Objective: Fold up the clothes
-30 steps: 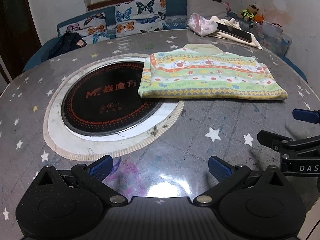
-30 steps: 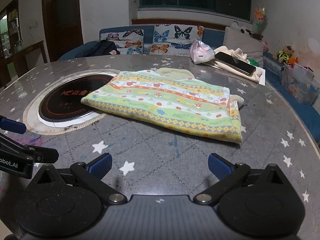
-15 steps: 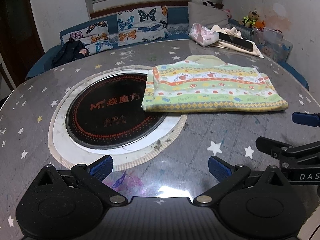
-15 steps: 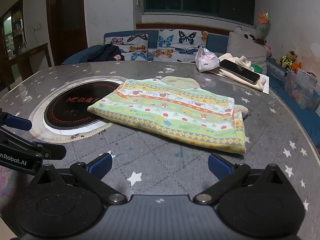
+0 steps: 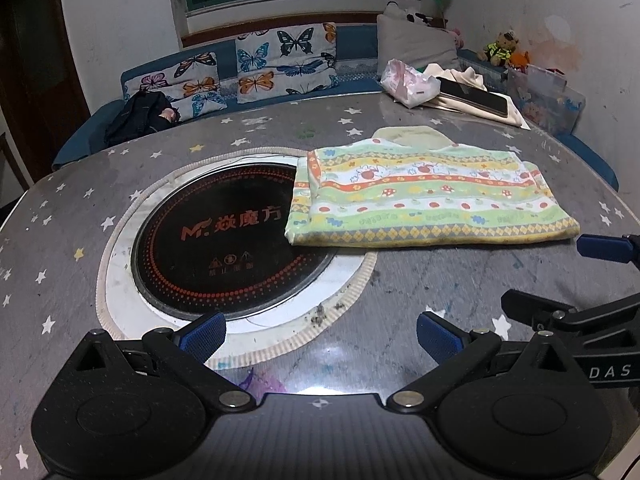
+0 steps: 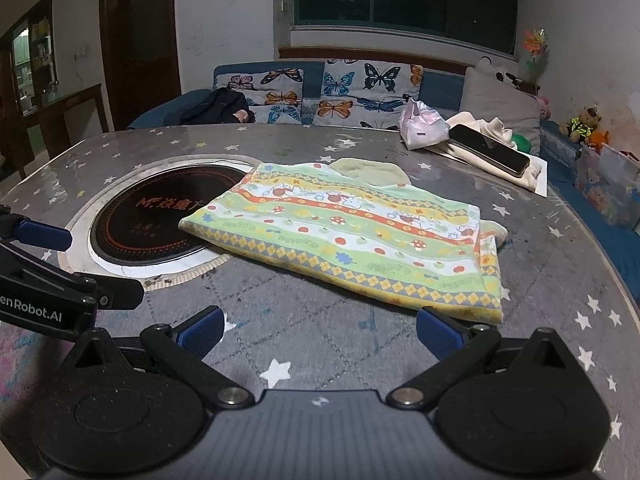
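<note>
The folded garment [image 5: 424,196] lies flat mid-tabletop, ahead of both grippers, its left end overlapping the round cooktop [image 5: 216,240]. The left gripper [image 5: 320,330] and right gripper [image 6: 318,330] hover near the tabletop's near edge, jaws spread wide and empty, clear of the cloth. Bare table [image 6: 320,344] runs between its near hem and the fingers.

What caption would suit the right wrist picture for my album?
Open right gripper hovers before a folded striped garment on the starry table.
</note>
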A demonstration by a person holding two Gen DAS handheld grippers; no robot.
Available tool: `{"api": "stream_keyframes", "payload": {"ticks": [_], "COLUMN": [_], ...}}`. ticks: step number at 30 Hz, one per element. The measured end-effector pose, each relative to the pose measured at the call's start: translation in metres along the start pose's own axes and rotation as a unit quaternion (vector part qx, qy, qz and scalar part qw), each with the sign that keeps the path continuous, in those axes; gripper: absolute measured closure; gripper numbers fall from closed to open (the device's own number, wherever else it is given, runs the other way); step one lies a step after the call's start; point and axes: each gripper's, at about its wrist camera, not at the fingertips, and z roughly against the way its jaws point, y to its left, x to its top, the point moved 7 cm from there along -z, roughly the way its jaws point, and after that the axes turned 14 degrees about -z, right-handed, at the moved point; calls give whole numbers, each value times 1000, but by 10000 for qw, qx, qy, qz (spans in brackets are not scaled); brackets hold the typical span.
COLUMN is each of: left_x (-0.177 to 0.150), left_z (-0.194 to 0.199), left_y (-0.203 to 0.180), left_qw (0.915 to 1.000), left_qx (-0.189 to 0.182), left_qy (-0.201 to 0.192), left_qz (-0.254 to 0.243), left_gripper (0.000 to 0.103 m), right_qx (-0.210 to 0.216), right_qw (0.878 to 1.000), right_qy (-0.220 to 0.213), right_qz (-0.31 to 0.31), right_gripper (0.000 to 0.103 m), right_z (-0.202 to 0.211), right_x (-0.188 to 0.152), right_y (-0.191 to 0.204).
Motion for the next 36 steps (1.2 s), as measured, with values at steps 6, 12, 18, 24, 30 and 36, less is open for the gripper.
{"api": "stream_keyframes", "payload": {"ticks": [6,12,18,24,30,36], "left_x": [6,9,11,15,19,22], "left_z": [-3,-5,-6,-4,2,8], "left_y": [2,4,5,5,4,4], "left_qw": [10000,10000,9999,9999,9997,9995], "left_qx": [-9,-9,-4,19,36,17], "left_qy": [-64,-74,-88,-132,-220,-322], "left_qz": [28,49,58,40,21,49], "left_gripper": [0,0,0,0,0,0], "right_qx": [5,1,-10,-6,-12,-3], "right_qw": [10000,10000,10000,10000,9999,9997], "right_qy": [-45,-50,-41,-70,-149,-228], "right_qz": [0,17,28,37,32,20], "right_gripper": [0,0,0,0,0,0], "right_z": [-3,-6,-8,-7,-2,4], "right_x": [7,11,12,15,18,21], "right_y": [-1,-1,-1,-1,-3,-3]}}
